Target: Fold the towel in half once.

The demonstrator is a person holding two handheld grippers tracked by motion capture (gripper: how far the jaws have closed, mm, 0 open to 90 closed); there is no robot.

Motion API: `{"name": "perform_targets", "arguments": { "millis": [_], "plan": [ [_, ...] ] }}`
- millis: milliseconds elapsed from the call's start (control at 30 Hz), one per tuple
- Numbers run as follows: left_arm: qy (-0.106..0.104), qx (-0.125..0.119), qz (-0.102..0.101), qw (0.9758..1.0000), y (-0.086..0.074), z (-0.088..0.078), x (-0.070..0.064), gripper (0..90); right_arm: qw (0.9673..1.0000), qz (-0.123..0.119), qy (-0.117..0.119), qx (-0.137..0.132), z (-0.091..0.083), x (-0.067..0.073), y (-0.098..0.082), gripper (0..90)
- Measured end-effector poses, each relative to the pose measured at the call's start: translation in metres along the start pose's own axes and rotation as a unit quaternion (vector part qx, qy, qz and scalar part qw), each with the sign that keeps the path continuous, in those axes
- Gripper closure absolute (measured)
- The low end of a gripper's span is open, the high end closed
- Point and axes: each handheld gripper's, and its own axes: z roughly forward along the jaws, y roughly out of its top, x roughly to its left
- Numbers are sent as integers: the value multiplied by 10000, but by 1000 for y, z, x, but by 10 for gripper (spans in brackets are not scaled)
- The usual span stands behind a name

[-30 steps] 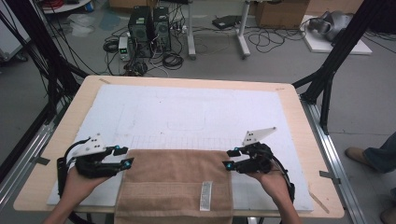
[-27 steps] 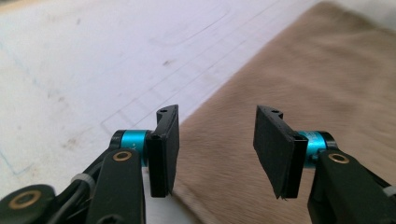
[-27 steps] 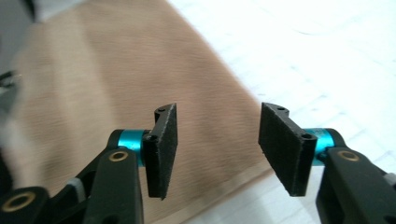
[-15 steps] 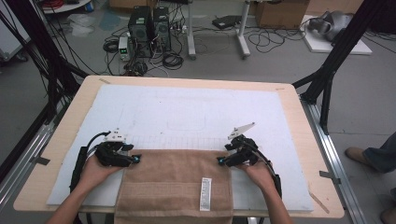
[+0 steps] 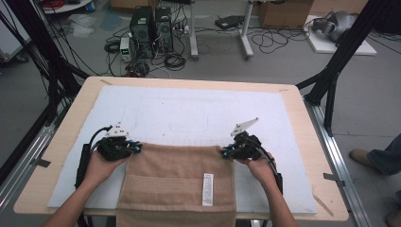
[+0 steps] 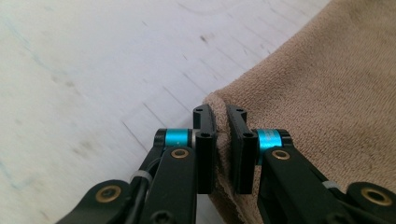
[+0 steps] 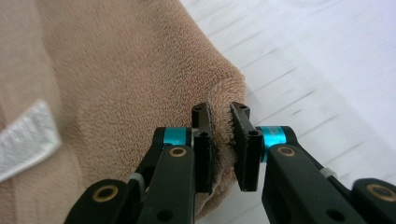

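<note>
Our left gripper (image 6: 220, 122) and right gripper (image 7: 220, 120) have just closed their jaws, each now pinching a far corner of the tan towel (image 5: 177, 177) (earlier the jaws stood wider), so we judge lifting can begin. The towel lies on a white mat (image 5: 189, 111) over the wooden table (image 5: 302, 106); cables litter the floor (image 5: 283, 52).

A lab: floor cables (image 5: 265, 40), computer towers (image 5: 151, 26).
</note>
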Motion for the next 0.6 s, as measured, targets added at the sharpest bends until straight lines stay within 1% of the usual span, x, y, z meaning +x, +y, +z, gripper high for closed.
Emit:
{"name": "perform_targets", "arguments": {
  "millis": [67,100,167,233,300,333,367,400,433,467,500,600],
  "plan": [
    [69,-77,-64,9999,9,2,6,827,9999,40,-86,-97,-4,-8,6,809],
    [77,-126,-160,9998,14,3,9,827,9998,96,-114,-122,-6,-12,11,811],
    [165,-234,-194,9994,25,4,16,827,9996,56,-258,-94,-10,-20,21,813],
    [239,-265,-205,9992,38,6,22,828,9990,14,-422,-154,-16,-27,33,815],
    [300,-319,-208,9988,51,6,29,829,9983,25,-543,-198,-21,-35,46,816],
    [327,-374,-237,9985,58,7,33,829,9981,28,-589,-198,-23,-40,52,816],
    [351,-375,-257,9983,66,7,37,829,9976,39,-651,-240,-25,-44,57,816],
    [381,-419,-270,9980,73,7,41,829,9974,85,-668,-253,-27,-49,62,816],
    [419,-415,-243,9980,81,6,43,829,9969,100,-724,-280,-29,-53,68,816],
    [485,-444,-207,9976,89,6,46,829,9966,117,-771,-282,-31,-57,73,816],
    [526,-510,-213,9971,97,4,48,829,9960,130,-823,-328,-34,-60,79,816],
    [562,-771,-288,9950,121,-3,57,829,9933,183,-1037,-479,-48,-69,96,816]
  ]
}}
